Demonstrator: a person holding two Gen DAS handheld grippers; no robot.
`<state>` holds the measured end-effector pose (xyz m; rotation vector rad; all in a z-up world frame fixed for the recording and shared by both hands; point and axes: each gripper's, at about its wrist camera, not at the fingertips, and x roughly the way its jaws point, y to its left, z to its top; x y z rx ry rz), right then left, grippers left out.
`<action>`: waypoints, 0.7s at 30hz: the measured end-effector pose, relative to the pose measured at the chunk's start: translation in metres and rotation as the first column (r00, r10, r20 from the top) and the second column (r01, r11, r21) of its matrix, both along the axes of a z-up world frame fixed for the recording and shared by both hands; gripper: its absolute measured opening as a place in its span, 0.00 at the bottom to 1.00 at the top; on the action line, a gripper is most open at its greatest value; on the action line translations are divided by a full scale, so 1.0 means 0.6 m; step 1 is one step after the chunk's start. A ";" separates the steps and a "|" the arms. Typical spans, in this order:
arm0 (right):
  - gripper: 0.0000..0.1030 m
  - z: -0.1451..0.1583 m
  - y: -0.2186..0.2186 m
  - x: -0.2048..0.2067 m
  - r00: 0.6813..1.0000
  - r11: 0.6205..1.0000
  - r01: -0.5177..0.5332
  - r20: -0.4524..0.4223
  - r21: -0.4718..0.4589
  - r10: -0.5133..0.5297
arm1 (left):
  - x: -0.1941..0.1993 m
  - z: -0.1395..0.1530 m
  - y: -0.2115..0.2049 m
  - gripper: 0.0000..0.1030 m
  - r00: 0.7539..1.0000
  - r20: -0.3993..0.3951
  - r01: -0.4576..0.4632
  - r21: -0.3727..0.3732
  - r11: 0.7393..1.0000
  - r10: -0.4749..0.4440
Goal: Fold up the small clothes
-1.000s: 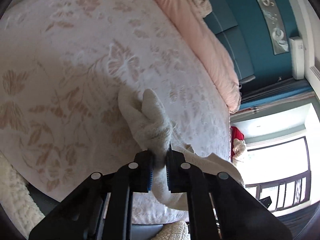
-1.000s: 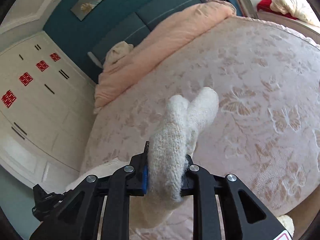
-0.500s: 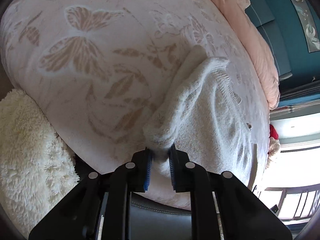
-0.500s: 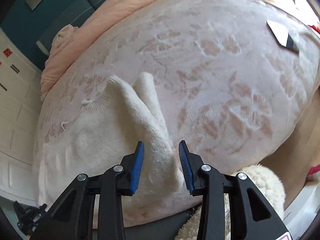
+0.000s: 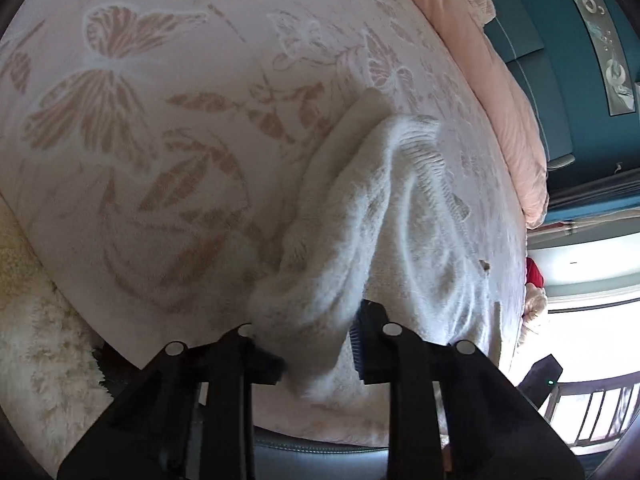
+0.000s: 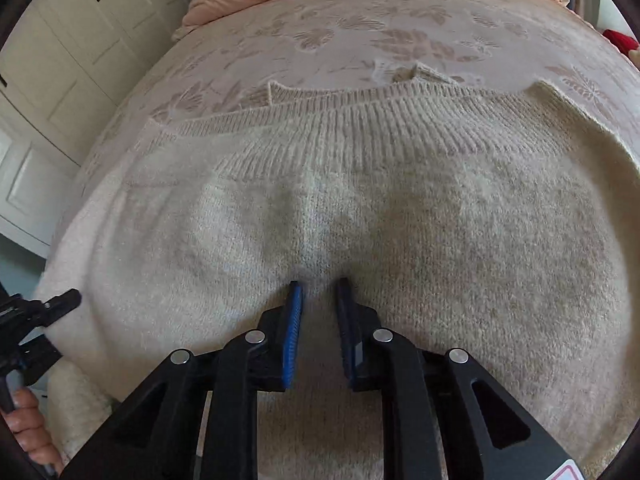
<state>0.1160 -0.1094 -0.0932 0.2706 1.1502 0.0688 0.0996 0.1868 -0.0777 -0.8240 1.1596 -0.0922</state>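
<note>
A cream knit sweater (image 6: 360, 208) lies spread on the bed, its ribbed hem toward the far side. In the left wrist view a bunched fold of the sweater (image 5: 344, 240) rests between my fingers. My left gripper (image 5: 316, 344) is open, its jaws wide apart around the loose fold. My right gripper (image 6: 318, 292) is open with a narrow gap, its blue-padded tips pressed down on the middle of the sweater.
The bed has a pink bedspread with a butterfly and leaf pattern (image 5: 140, 100). A peach duvet (image 5: 480, 64) lies along the headboard side. A fluffy cream rug (image 5: 36, 340) lies below the bed edge. White wardrobes (image 6: 60, 60) stand at the left.
My left gripper has opened and let go of the sweater fold. My right gripper, open half a second ago, has moved over the sweater's middle and come down on it.
</note>
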 end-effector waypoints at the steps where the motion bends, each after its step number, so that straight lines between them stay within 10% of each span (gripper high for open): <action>1: 0.15 0.002 -0.001 -0.001 1.000 1.000 0.003 -0.004 0.007 -0.003 | 0.000 0.024 -0.003 0.17 0.999 0.037 0.022 0.006 1.000 -0.022; 6: 0.14 -0.002 -0.022 -0.004 1.000 0.997 0.010 0.015 0.072 -0.011 | 0.006 0.190 -0.103 0.13 0.945 0.249 0.186 0.121 0.975 -0.211; 11: 0.14 0.022 -0.066 -0.024 0.998 0.972 0.047 0.036 0.228 -0.057 | 0.003 0.306 -0.294 0.11 0.804 0.371 0.392 0.257 0.883 -0.465; 17: 0.23 0.073 -0.260 -0.138 0.961 0.920 0.223 0.085 0.322 -0.263 | -0.021 0.245 -0.528 0.11 0.671 0.266 0.597 0.359 0.717 -0.692; 21: 0.28 0.075 -0.376 -0.225 0.925 0.901 0.347 0.064 0.261 -0.375 | -0.049 0.125 -0.621 0.17 0.630 0.094 0.694 0.378 0.613 -0.771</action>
